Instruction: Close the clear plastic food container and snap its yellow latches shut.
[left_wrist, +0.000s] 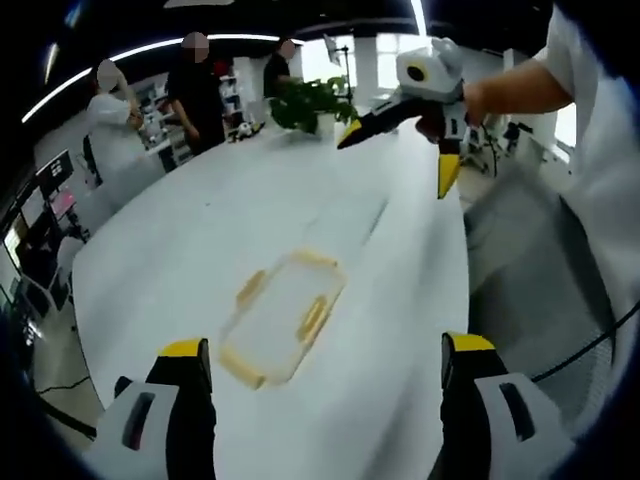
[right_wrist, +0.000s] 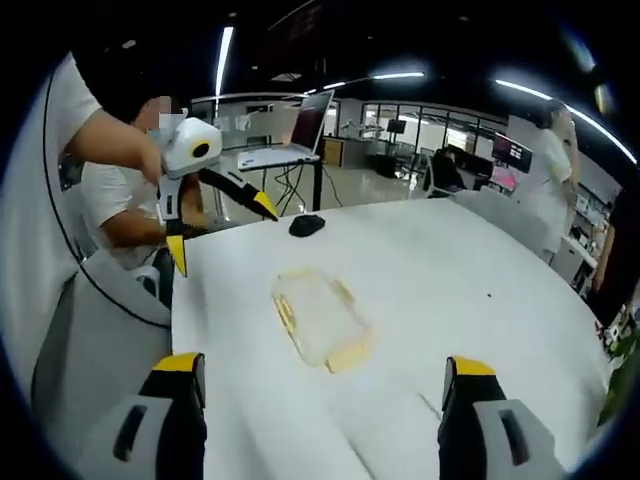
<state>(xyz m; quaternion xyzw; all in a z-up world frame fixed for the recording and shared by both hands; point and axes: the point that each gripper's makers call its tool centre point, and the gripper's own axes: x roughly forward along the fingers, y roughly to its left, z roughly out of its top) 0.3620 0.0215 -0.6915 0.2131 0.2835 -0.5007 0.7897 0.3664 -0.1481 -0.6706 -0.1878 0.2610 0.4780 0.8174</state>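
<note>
Container (right_wrist: 320, 318) on table (right_wrist: 480, 290), mouse (right_wrist: 307, 225) well beyond.

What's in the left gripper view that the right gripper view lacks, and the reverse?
Left gripper view: a plant at the table's far end and people standing near shelves. Right gripper view: a dark mouse on the table and an open laptop on a stand beyond it. Both: the clear container with yellow latches lying on the white table, and the opposite gripper raised with open jaws, right gripper, left gripper.
</note>
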